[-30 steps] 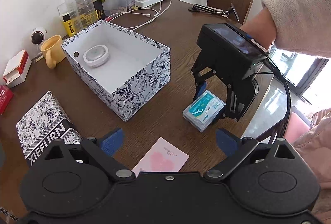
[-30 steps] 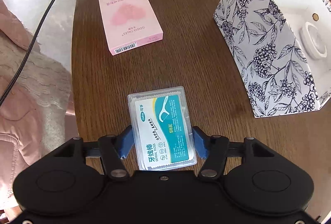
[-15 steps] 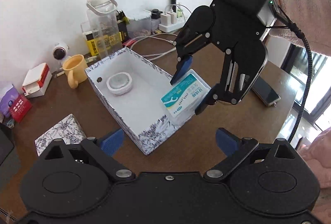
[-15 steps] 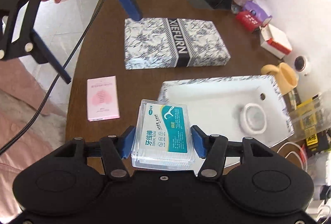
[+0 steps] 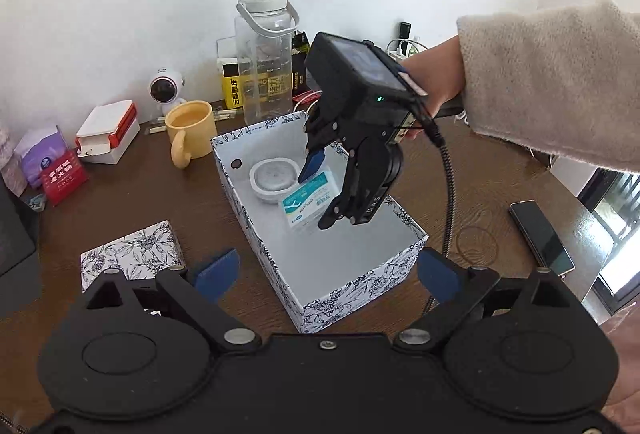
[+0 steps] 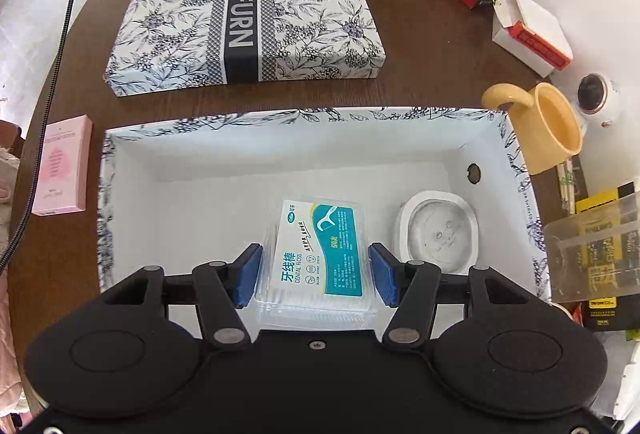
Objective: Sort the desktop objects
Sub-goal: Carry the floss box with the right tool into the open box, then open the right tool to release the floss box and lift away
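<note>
The dental floss box (image 6: 318,258) sits clamped between my right claw (image 6: 316,274) pads, low inside the open floral box (image 6: 280,161), beside a round white dish (image 6: 436,230). My left claw (image 5: 324,272) hangs spread wide, holding nothing, above the floral box's near corner on the counter (image 5: 140,201).

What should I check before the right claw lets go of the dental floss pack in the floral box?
1. Right claw shut on the dental floss pack: ok.
2. Pack inside the floral box walls: ok.
3. Pack clear of the white round dish: ok, a gap shows.
4. Pack resting on the box floor: cannot tell.
5. Left claw open and outside the box: ok.
6. Pink card box still to sort, on the table: not ok.
</note>
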`<state>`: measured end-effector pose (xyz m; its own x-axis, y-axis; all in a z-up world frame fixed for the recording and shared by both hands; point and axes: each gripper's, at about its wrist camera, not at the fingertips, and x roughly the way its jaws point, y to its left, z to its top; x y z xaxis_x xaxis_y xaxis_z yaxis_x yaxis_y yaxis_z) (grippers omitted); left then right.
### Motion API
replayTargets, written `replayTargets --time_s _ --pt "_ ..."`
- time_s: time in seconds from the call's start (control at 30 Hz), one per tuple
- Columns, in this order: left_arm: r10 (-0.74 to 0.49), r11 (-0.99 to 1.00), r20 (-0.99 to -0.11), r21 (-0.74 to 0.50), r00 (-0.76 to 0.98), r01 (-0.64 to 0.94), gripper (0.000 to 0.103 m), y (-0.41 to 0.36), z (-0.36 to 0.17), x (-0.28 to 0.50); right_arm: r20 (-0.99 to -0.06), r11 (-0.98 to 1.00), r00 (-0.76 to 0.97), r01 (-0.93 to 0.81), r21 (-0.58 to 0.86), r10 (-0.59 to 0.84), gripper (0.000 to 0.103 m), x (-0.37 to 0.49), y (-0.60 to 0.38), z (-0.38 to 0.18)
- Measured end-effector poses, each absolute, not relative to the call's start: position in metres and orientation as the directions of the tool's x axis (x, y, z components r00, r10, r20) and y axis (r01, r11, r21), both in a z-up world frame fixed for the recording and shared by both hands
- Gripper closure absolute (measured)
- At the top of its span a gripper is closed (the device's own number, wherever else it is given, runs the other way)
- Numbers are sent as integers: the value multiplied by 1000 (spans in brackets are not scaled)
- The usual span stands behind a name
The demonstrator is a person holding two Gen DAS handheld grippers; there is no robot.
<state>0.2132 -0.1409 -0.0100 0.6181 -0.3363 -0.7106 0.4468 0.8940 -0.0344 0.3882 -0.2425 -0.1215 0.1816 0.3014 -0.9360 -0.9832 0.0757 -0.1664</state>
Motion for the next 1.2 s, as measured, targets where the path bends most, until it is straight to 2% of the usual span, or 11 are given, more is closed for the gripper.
replayTargets --time_s 0.3,0.77,0.87,1.0,1.2 --pt "-399 870 -729 -108 557 481 7 -131 -34 256 -956 59 154 -988 -144 249 43 406 -235 -148" --pt "-386 870 -781 -130 491 476 7 -135 -53 282 -978 36 121 -992 -117 169 42 428 -231 -175" --pt "-385 871 -784 -135 487 472 7 -137 -51 282 -980 39 121 -992 -117 155 38 427 -231 -177" --pt "-389 871 -782 -139 487 472 7 -140 -46 281 -978 47 119 -993 -112 172 18 417 -234 -169" --pt "-395 867 -767 -129 506 481 7 -142 -32 260 -953 109 177 -982 -154 248 12 395 -252 -131"
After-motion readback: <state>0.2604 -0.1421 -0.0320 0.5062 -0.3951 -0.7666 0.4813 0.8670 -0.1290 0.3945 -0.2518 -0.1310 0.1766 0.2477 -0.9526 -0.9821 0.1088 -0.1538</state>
